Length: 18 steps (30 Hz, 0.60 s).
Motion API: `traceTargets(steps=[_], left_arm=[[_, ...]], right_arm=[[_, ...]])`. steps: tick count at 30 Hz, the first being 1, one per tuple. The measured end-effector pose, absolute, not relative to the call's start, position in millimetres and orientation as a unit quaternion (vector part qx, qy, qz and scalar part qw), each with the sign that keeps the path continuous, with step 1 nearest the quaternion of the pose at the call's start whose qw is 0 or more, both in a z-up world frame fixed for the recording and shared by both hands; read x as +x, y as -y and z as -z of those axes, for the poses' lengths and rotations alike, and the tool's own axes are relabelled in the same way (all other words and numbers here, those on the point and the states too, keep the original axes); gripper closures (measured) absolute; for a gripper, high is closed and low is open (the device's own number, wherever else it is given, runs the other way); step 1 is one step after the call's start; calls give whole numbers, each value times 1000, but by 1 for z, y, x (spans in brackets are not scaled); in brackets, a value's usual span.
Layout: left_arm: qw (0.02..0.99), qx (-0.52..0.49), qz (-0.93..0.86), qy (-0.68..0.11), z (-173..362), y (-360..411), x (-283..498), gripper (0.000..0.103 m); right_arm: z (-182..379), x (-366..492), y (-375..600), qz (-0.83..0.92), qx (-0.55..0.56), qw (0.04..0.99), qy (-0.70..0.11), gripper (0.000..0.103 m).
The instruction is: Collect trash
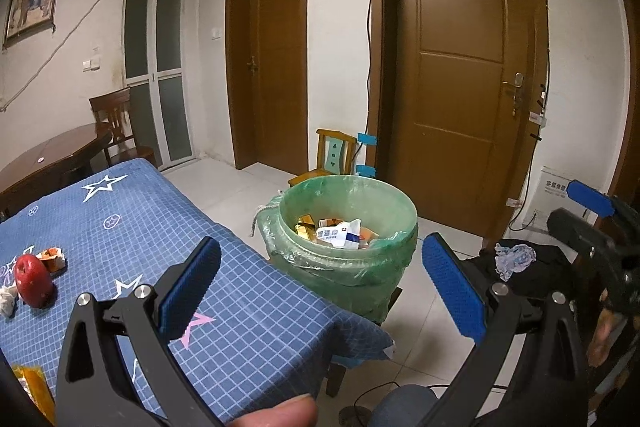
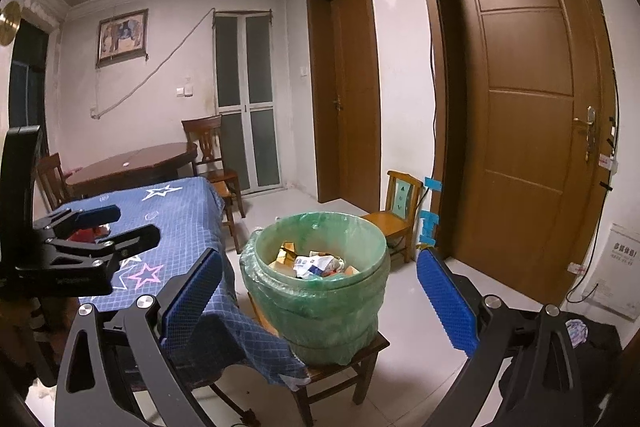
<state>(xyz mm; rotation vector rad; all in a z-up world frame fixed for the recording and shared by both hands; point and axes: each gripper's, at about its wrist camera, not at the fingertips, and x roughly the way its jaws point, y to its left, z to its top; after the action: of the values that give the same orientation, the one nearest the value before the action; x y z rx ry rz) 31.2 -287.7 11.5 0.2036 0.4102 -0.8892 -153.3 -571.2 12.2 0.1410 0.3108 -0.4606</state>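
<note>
The left gripper (image 1: 322, 281) hangs over the near corner of the table (image 1: 256, 311), its blue-padded jaws spread wide with nothing between them. Seen through that gap, beyond the fingertips, stands the bin (image 1: 347, 227), lined with a green bag and already holding wrappers and a white packet. The bin sits on a stool (image 2: 344, 371) just beside the table's edge.

The trash still on the table lies well to the left of the left gripper's jaws: an orange wrapper (image 1: 52, 257) and a white crumpled wad (image 1: 8, 301) flank a red apple (image 1: 34, 285), and a yellow packet (image 1: 34, 385) shows at the lower left edge.

The right gripper (image 2: 320, 287) is also wide open and empty, and the bin sits between and beyond its pads in the right wrist view. A dark bag (image 1: 532, 275) on the floor to the right carries a crumpled pale scrap (image 1: 514, 259).
</note>
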Motion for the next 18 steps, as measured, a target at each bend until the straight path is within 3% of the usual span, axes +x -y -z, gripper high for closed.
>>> traceTargets(steps=[18], left_arm=[[879, 102, 420, -201, -14, 299, 35, 6]], right_arm=[[-12, -157, 577, 222, 62, 960, -158, 6]])
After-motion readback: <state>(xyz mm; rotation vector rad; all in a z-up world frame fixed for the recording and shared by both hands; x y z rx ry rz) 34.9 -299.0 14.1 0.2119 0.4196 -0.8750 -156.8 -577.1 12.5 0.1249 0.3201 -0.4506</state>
